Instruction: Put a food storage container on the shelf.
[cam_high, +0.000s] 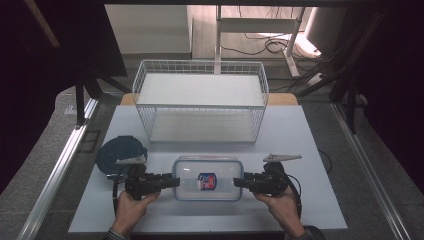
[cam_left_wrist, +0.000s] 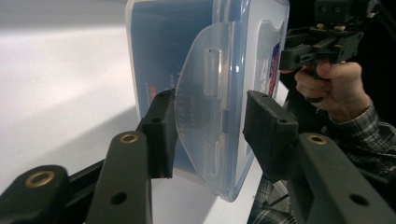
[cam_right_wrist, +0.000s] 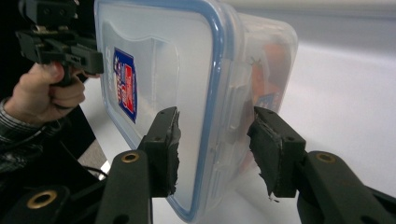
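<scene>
the clear container with a blue-rimmed lid lies flat on the counter at the near middle, its long axis running 9 to 3 o'clock. the wire basket stands behind it at 12 o'clock, apart from it; a dark round lid lies off at about 10 o'clock.

the left gripper comes in from 9 o'clock and the right gripper from 3 o'clock, each pointing along the container's long axis at one short end. both sit at about equal reach, so neither hand is nearer.

in the left gripper view, the jaws stand partly open on either side of the clear end latch, which is flared out from the wall (apparently unclipped); one pad is at or very near the flap, the other stands off from it. nothing is clamped.

in the right gripper view, the jaws also stand partly open, straddling the lid rim and the end latch, which lies flat against the wall. gaps show on both sides; contact cannot be confirmed.

judgement: the relation that governs the next move is the end-on alignment, each gripper facing its own latch along the long axis. any closing or prying acts across the short ends, and uneven force from one side could slide the container along the counter towards the other.
</scene>
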